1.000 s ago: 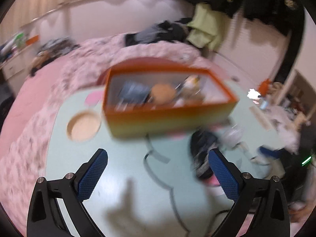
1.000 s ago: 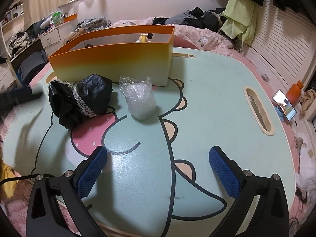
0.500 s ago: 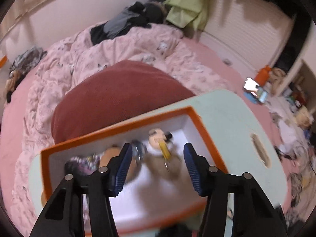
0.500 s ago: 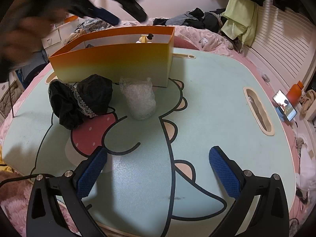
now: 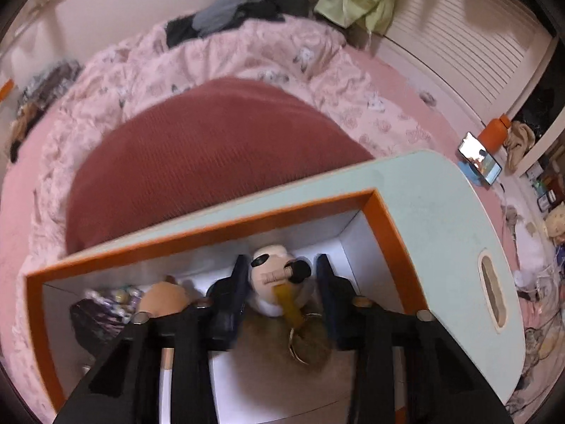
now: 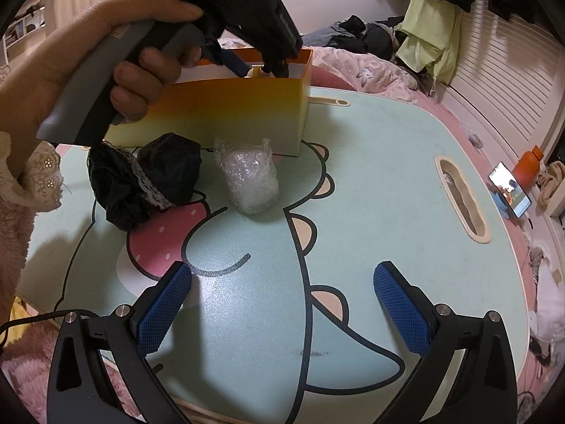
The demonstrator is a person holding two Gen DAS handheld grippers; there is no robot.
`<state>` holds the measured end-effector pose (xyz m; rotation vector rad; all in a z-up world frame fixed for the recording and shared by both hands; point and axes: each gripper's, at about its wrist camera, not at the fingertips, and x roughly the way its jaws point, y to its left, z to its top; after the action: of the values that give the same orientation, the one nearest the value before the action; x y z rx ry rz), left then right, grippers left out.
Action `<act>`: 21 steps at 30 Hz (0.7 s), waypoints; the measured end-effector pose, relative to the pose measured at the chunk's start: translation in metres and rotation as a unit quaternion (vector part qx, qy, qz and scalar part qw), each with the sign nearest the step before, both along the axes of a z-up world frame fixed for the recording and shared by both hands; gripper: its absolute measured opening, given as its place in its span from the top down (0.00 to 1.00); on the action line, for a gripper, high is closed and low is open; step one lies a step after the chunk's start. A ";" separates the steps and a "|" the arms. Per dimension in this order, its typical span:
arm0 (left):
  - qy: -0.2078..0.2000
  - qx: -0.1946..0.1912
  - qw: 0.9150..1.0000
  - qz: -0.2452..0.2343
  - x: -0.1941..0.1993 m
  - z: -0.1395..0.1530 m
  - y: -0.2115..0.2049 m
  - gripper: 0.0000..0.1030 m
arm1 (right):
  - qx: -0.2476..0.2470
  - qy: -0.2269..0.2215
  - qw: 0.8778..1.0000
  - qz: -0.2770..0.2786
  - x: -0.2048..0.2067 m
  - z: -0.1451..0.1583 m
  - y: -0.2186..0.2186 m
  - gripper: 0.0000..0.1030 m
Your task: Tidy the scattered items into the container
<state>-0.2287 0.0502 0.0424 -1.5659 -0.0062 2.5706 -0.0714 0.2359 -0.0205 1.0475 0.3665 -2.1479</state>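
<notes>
Left gripper [image 5: 280, 282]: we are clamping the cream plush toy keychain [image 5: 279, 284] inside the orange cardboard box [image 5: 197, 236].
Right gripper [image 6: 282, 293]: we are holding it wide apart, empty.
Hidden: the box's blurred left contents.

left gripper [image 6: 263, 65] inside orange box [image 6: 226, 116], right gripper [image 6: 282, 300] jaws wide, black cloth [image 6: 148, 180] beside bubble wrap [image 6: 249, 180]

- A dark red cushion [image 5: 212, 155] lies beyond the table's far edge.
- A pink floral quilt [image 5: 254, 53] spreads behind it.
- A lit phone [image 6: 509, 189] leans far right, just beside an orange bottle [image 6: 528, 166].
- A pale green garment [image 6: 429, 40] hangs at the back.
</notes>
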 end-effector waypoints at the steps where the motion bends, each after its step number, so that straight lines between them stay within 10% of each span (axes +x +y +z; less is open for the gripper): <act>1: 0.004 0.001 1.000 0.001 0.001 0.001 -0.001 0.67 | 0.000 0.000 1.000 0.000 0.000 0.000 0.000 0.00; 14: 0.170 0.083 0.982 -0.028 0.102 0.120 -0.045 0.68 | 0.000 0.000 1.000 0.000 0.000 -0.001 -0.001 0.00; 21: 0.155 0.059 0.985 -0.051 0.168 0.101 -0.073 0.68 | 0.000 0.000 1.000 0.000 0.000 -0.001 -0.001 0.00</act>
<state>-0.0610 -0.0229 0.1432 -1.0859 -0.0454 2.6491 -0.0716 0.2344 -0.0213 1.0477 0.3671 -2.1485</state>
